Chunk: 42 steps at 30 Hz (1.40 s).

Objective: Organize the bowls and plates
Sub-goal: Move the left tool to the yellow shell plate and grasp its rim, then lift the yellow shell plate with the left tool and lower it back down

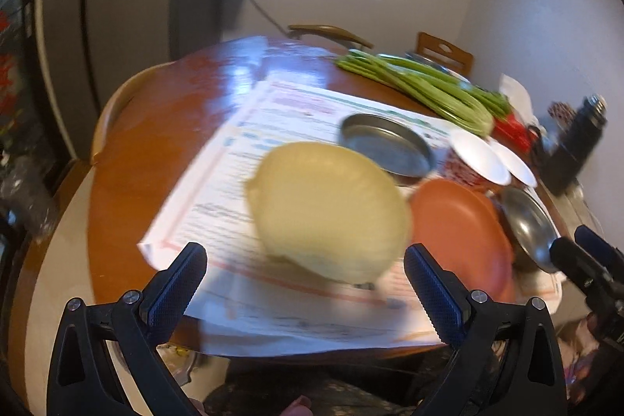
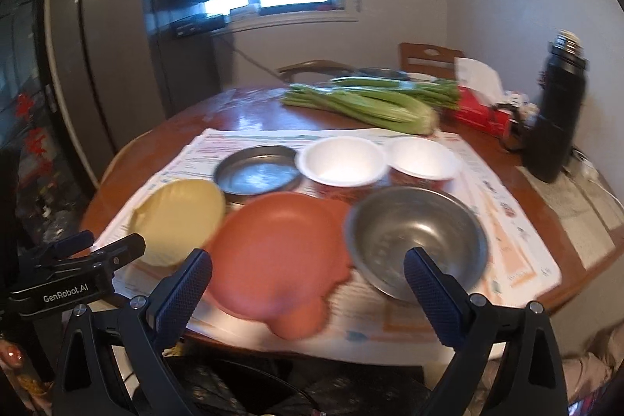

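Note:
On newspaper (image 2: pixel 487 190) on a round wooden table (image 2: pixel 257 108) lie a pale yellow plate (image 1: pixel 331 209) (image 2: pixel 179 221), an orange plate (image 1: pixel 460 232) (image 2: pixel 280 252), a shallow steel dish (image 1: pixel 386 147) (image 2: pixel 257 174), a steel bowl (image 1: pixel 530 225) (image 2: pixel 417 240) and two white bowls (image 2: pixel 339 162) (image 2: pixel 421 158) with red patterned sides. My left gripper (image 1: pixel 304 283) is open and empty, just short of the yellow plate. My right gripper (image 2: pixel 308 283) is open and empty, near the orange plate's front edge. Each gripper shows in the other's view (image 1: pixel 581 260) (image 2: pixel 78 268).
A bundle of green celery (image 2: pixel 374 104) lies at the table's far side, with a red tissue box (image 2: pixel 479 104) and a black thermos (image 2: pixel 557 108) at the right. Wooden chairs (image 2: pixel 425 57) stand behind the table. A dark fridge (image 2: pixel 97 65) stands at the left.

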{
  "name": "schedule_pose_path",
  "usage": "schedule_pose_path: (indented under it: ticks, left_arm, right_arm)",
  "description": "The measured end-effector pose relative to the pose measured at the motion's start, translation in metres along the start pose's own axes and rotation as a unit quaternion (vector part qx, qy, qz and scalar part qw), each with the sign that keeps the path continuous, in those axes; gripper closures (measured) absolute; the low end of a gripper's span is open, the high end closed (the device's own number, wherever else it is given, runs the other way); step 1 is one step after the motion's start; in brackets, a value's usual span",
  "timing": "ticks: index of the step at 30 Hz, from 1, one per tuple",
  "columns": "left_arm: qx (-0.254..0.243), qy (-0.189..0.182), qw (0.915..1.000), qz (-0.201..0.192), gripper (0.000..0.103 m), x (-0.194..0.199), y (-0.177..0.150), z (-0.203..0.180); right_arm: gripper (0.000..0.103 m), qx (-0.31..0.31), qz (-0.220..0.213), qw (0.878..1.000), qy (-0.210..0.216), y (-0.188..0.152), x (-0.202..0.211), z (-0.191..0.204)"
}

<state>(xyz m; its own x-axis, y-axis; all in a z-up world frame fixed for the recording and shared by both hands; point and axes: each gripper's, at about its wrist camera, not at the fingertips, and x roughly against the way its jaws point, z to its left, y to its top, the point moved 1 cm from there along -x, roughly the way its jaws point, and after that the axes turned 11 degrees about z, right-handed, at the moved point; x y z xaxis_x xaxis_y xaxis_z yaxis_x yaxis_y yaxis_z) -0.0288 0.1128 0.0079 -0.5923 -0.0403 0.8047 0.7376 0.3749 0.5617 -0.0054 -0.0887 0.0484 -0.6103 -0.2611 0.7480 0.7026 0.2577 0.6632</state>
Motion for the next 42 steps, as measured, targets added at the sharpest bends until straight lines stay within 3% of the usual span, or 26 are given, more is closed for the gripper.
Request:
schedule_pose_path:
  ticks: [7,12,20,22,24,29,36,37,39,42]
  left_arm:
    - [0.042,-0.017,0.9988,0.018,0.002,-0.016,0.007,0.039]
    - [0.037,-0.022,0.9985,0.033,0.002,-0.033,0.014,0.042]
    - [0.021,-0.008,0.9983,0.053,0.002,-0.056,0.032,0.045]
    - [0.022,0.006,0.998,0.059,0.002,-0.06,0.036,0.048]
    - [0.021,0.012,0.998,0.058,0.002,-0.061,0.039,0.05]
    - [0.026,-0.012,0.9971,0.071,0.002,-0.067,0.042,0.05]
    - [0.027,0.003,0.9961,0.084,0.007,-0.077,0.043,0.045]
    - [0.024,0.006,0.996,0.086,0.01,-0.078,0.043,0.044]
    - [0.017,0.011,0.9964,0.083,0.037,-0.078,0.045,0.042]
    - [0.01,0.011,0.9964,0.084,0.045,-0.08,0.048,0.041]
  right_arm:
    - [0.004,0.052,0.03,0.997,0.056,0.037,-0.03,0.04]
    - [0.006,0.091,0.07,0.992,0.051,0.055,-0.071,0.067]
    - [0.021,0.131,0.123,0.982,0.062,0.06,-0.123,0.082]
    - [0.034,0.134,0.135,0.98,0.064,0.061,-0.131,0.081]
    - [0.04,0.145,0.14,0.978,0.056,0.062,-0.136,0.083]
    - [0.045,0.176,0.144,0.972,0.055,0.062,-0.148,0.097]
    - [0.053,0.183,0.147,0.97,0.058,0.057,-0.161,0.107]
    - [0.053,0.183,0.147,0.97,0.06,0.056,-0.161,0.107]
    - [0.053,0.187,0.151,0.968,0.067,0.056,-0.162,0.108]
    - [0.053,0.185,0.151,0.968,0.076,0.057,-0.162,0.106]
